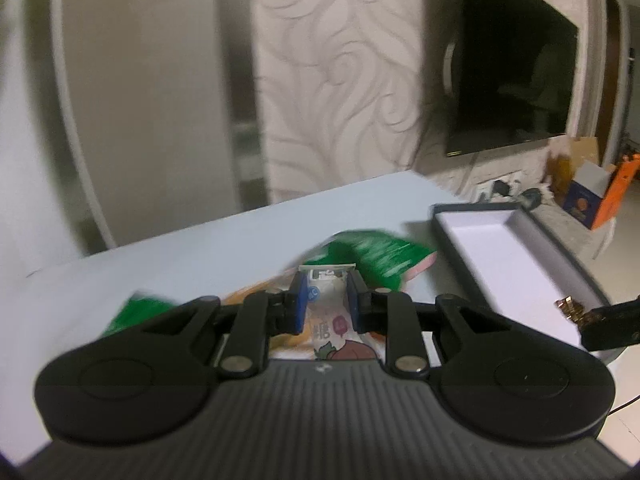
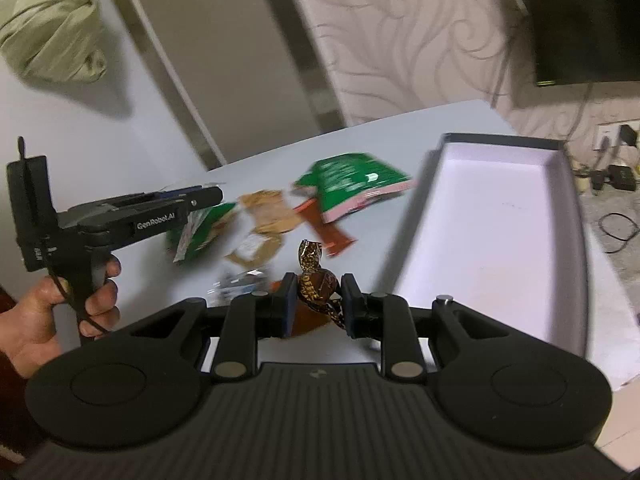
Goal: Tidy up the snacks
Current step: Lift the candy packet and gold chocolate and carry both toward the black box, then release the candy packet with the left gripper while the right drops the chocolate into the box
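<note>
My left gripper (image 1: 326,300) is shut on a white snack packet (image 1: 332,320) with a red fruit print, lifted above the pale table (image 1: 200,256). Blurred green packets (image 1: 376,256) lie beyond it. In the right wrist view my right gripper (image 2: 316,300) is shut on a brown toffee candy (image 2: 314,276) in a twisted gold-brown wrapper. It hangs just left of the open box (image 2: 500,220), which has dark walls and a white inside. A loose pile of snacks lies mid-table: a green packet (image 2: 352,184), tan packets (image 2: 268,212), a red-brown stick (image 2: 328,232). A hand (image 2: 48,312) holds the left gripper (image 2: 216,196) at the left.
The box (image 1: 508,256) reaches the table's right edge. A dark television (image 1: 512,80) hangs on the patterned wall, with sockets and cables (image 2: 612,172) below it. Cardboard boxes (image 1: 592,196) stand on the floor at the right. A green cloth bundle (image 2: 48,28) lies at the far left.
</note>
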